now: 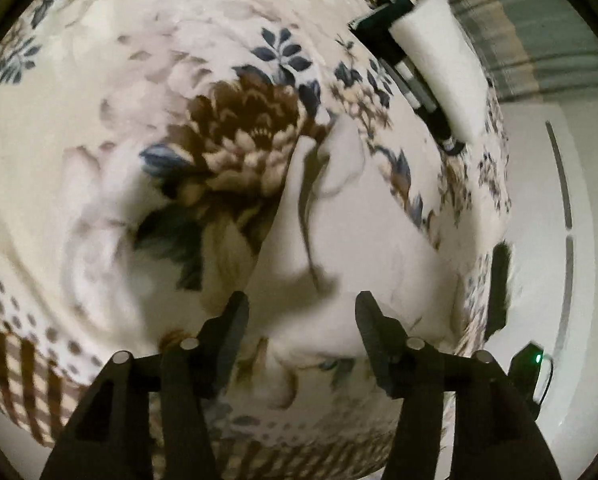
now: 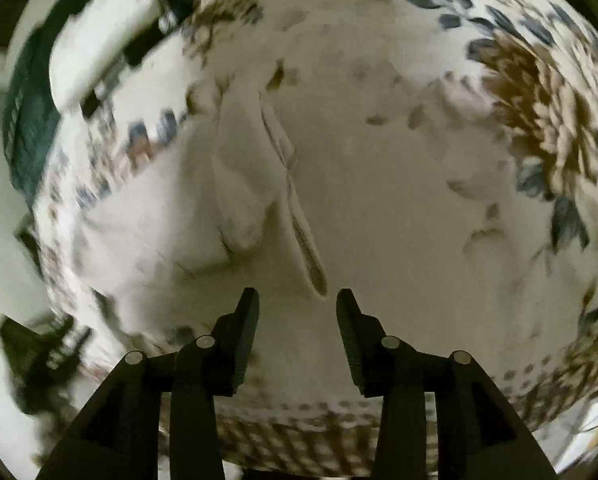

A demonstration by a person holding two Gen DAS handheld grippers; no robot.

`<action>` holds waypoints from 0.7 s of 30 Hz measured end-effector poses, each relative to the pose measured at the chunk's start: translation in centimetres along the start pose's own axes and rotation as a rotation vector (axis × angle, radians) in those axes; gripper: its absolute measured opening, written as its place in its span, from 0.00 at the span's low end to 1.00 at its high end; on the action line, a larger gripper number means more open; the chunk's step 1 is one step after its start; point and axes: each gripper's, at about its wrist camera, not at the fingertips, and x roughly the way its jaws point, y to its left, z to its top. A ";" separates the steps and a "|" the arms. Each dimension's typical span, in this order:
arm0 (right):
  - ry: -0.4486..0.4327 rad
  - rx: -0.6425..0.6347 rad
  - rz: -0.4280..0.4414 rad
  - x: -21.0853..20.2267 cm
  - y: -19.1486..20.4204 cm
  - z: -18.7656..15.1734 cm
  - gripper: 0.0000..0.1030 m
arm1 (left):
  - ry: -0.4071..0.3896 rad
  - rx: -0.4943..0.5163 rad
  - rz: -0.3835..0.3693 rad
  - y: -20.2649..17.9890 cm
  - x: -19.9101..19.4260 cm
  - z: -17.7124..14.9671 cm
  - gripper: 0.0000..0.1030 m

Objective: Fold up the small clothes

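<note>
Left wrist view: left gripper (image 1: pixel 301 312) released, jaws apart, nothing between them, just above white garment (image 1: pixel 351 240) lying on floral blanket (image 1: pixel 139 80). Right gripper (image 2: pixel 297 308) also released, empty, near garment seam (image 2: pixel 299 208). Other gripper (image 1: pixel 427 68) visible far off, wrapped in white. Step, as judgement: grasp garment edge. Advice: pinch only the garment layer, not blanket; take edge near seam, lift evenly. No readable writing or brand; pictures blurred.

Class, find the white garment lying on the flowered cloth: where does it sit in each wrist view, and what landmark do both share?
Left wrist view: white garment, centre-right, above the fingers.
Right wrist view: white garment, centre-left, above the fingers.
Shared landmark: large brown flower printed on the flowered cloth.
</note>
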 end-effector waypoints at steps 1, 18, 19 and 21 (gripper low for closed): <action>-0.011 0.025 0.042 -0.3 -0.1 0.4 0.42 | 0.002 -0.013 -0.017 -0.2 0.6 0.8 0.52; -0.071 0.188 0.157 -0.4 0.8 3.4 0.08 | -0.095 -0.063 -0.059 -2.3 -0.7 1.2 0.02; -0.067 0.181 0.147 -0.5 0.8 3.3 0.08 | -0.092 -0.070 -0.058 -2.2 -0.8 0.9 0.02; -0.041 0.162 0.120 -0.4 0.5 2.8 0.08 | -0.075 -0.072 -0.027 -1.5 -0.3 0.0 0.02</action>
